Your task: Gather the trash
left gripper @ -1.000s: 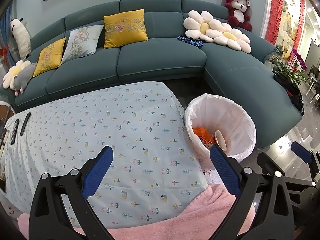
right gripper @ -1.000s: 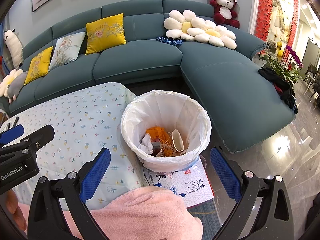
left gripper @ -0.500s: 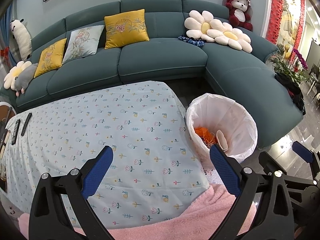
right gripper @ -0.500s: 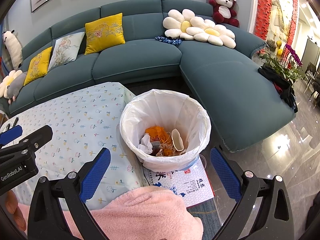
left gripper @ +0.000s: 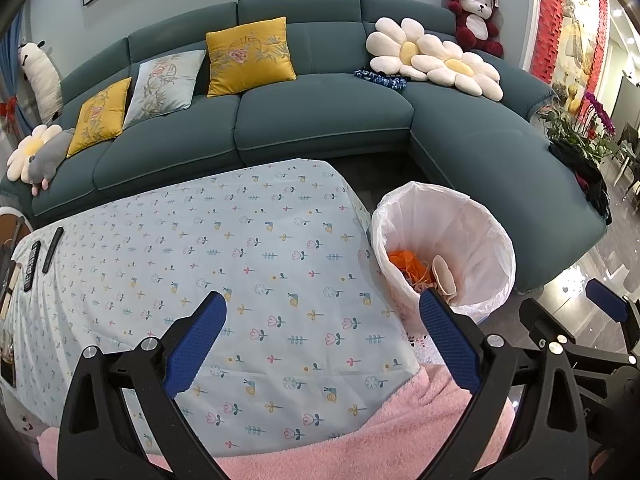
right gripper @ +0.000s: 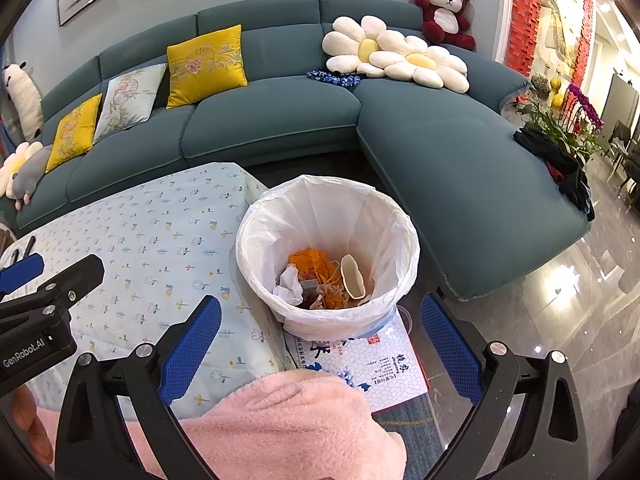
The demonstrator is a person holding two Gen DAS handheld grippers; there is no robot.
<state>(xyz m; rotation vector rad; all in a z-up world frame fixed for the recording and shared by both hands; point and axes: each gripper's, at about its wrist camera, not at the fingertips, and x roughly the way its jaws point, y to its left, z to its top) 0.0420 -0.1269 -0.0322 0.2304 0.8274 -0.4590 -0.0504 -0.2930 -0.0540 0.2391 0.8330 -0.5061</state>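
Living room with a teal sofa (left gripper: 320, 120) behind; low surface (left gripper: 224, 264) under a flowered cloth, bare of litter apart from remotes (left gripper: 40, 256) at the far left edge. Beside its right end, on the floor, stood the lined bin (right gripper: 328, 248), holding orange scraps, crumpled paper and a pale cup (right gripper: 352, 276). Left gripper (left gripper: 320, 340) hung wide open over the cloth, gripping nothing. Right gripper (right gripper: 320, 344) likewise gaped empty, just short of the bin. Probably between pieces or near finished: next, search for leftover litter.
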